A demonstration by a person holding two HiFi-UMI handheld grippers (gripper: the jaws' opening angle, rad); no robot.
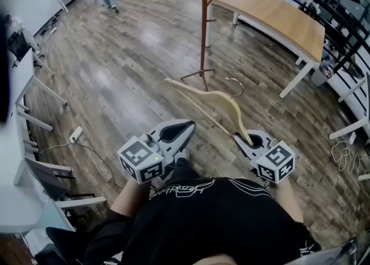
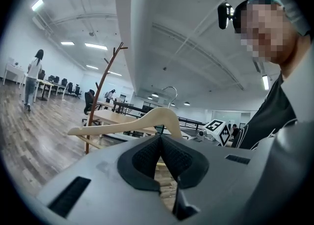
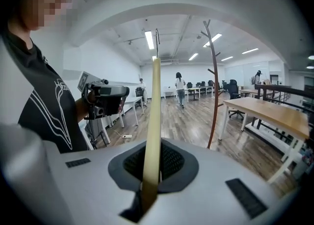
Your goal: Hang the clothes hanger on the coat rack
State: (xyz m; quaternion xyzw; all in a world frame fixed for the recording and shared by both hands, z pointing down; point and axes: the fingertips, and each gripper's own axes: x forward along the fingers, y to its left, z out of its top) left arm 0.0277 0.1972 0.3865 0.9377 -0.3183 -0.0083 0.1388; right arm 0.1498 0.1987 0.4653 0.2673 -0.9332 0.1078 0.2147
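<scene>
One pale wooden clothes hanger (image 1: 215, 100) is in our grip. The tip of its near arm is clamped between the closed jaws of the right gripper (image 1: 247, 140), and the rest reaches away to the far left above the plank floor (image 1: 133, 55). It has smooth curved shoulders, a thin crossbar and a silvery wire hook (image 1: 236, 84) on its far-right side. The left gripper (image 1: 184, 126) sits near its left, jaws pressed together on nothing. Farther off stands the brown coat rack (image 1: 204, 21), apart from the hanger, with a long wooden table (image 1: 277, 15) to its right.
</scene>
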